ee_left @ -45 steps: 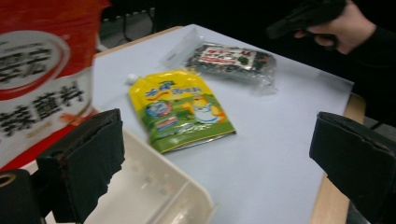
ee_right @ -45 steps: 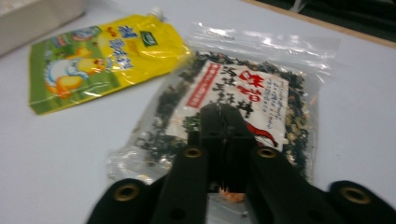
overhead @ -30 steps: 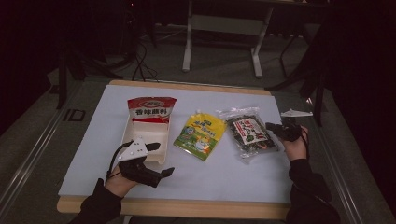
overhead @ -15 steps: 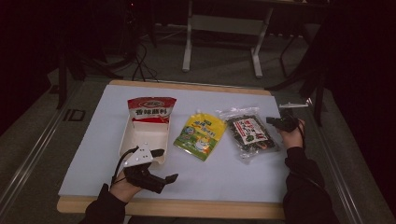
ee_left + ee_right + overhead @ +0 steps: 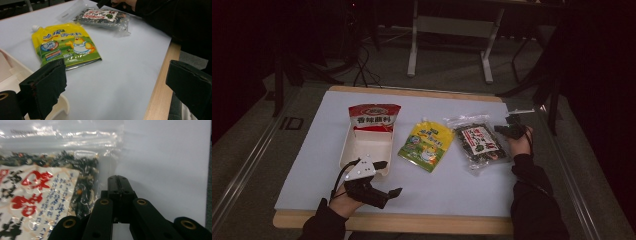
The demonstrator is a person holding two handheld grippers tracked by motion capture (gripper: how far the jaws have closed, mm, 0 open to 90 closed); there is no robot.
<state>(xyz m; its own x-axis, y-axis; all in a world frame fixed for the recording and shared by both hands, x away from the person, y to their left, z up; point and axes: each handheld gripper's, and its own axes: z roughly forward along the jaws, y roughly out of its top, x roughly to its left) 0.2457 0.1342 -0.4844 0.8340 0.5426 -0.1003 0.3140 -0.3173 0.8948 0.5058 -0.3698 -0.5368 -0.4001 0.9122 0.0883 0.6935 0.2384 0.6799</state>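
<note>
Closely, the right hand-held gripper (image 5: 117, 181), jaws shut and empty, nudges the clear seaweed bag's (image 5: 50, 195) edge. Ideally it opens before pinching the film; the left hand-held gripper (image 5: 120, 82) waits wide open.

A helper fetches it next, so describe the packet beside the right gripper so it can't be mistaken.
On the white table top, three packets lie in a row. Take the clear packet at the right end, next to the right gripper. Unlike the yellow spout pouch beside it, it is see-through, full of dark dried bits, with a white label in red lettering.
</note>
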